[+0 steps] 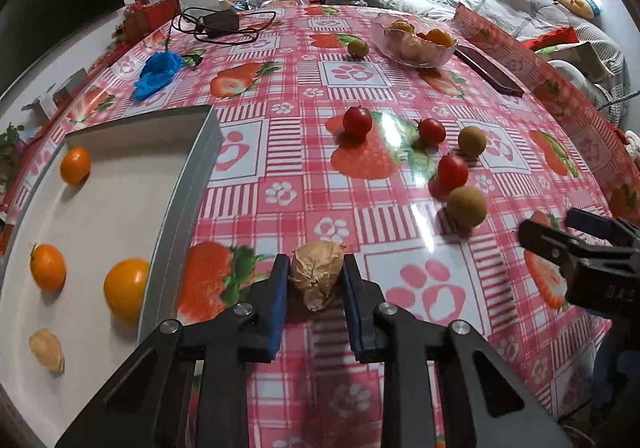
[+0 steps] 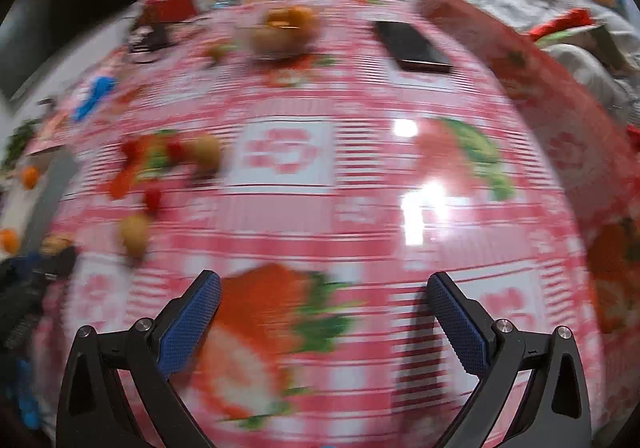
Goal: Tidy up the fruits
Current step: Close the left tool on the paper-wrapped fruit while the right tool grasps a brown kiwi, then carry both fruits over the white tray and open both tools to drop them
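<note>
My left gripper [image 1: 316, 268] is shut on a tan, papery husked fruit [image 1: 317, 276] just above the strawberry-print tablecloth, right of the white tray [image 1: 200, 152]. Inside the tray lie three small oranges [image 1: 126, 288] and another husked fruit [image 1: 47, 350]. Three cherry tomatoes [image 1: 357, 120] and two brown round fruits [image 1: 467, 207] sit loose on the cloth ahead and to the right. My right gripper [image 2: 324, 282] is open over bare cloth with nothing between its fingers; its view is blurred. It also shows at the right edge of the left wrist view as the right gripper [image 1: 560, 236].
A glass bowl [image 1: 400, 52] with oranges stands at the back, one brown fruit [image 1: 357, 47] beside it. A dark phone [image 1: 488, 70] lies at the right, a charger with cable [image 1: 220, 22] and a blue crumpled cloth [image 1: 158, 74] at the back left.
</note>
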